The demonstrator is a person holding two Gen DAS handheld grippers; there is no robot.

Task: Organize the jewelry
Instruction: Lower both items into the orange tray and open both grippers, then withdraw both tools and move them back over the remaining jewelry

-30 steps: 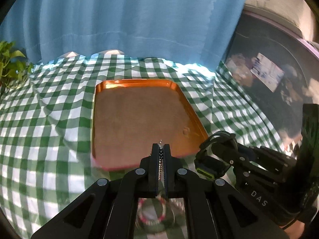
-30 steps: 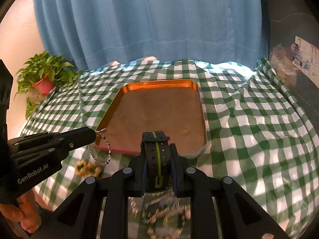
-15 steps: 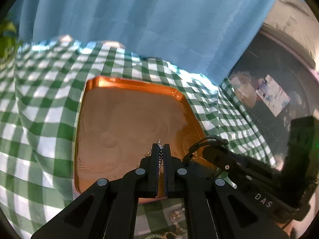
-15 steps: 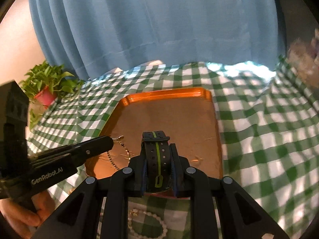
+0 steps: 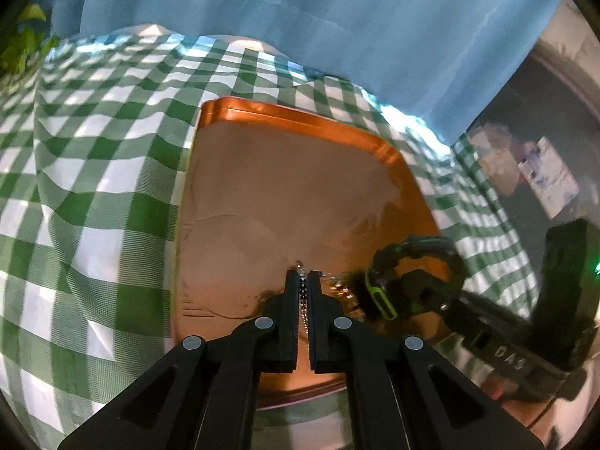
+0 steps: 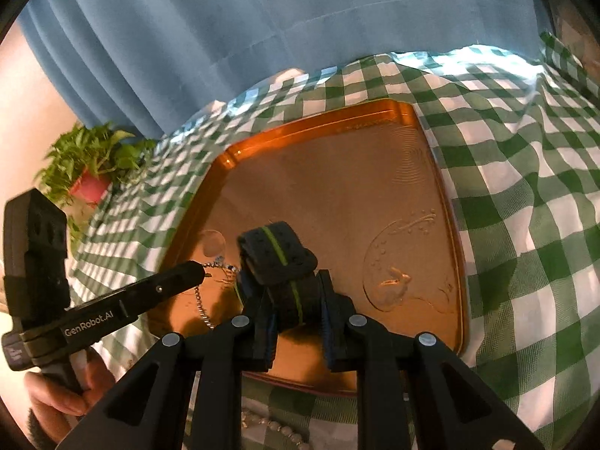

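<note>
An orange tray (image 5: 300,127) (image 6: 408,120) lies on the green checked cloth. My left gripper (image 5: 303,281) (image 6: 200,272) is shut on a silver ball chain (image 5: 303,300) whose loose end hangs over the tray's near left part (image 6: 202,309). My right gripper (image 6: 288,292) (image 5: 420,288) is shut on a black band with a green stripe (image 6: 275,257) (image 5: 378,292), held low over the tray's near middle, just right of the left gripper.
A white bead bracelet (image 6: 270,425) lies on the cloth just in front of the tray. A potted plant (image 6: 92,167) stands at the table's far left. A blue curtain (image 6: 281,18) hangs behind the table. The cloth (image 5: 93,187) is wrinkled beside the tray.
Both grippers have moved forward from in front of the tray to over its near part, carrying the chain and the band. The band now tilts forward in the right gripper.
</note>
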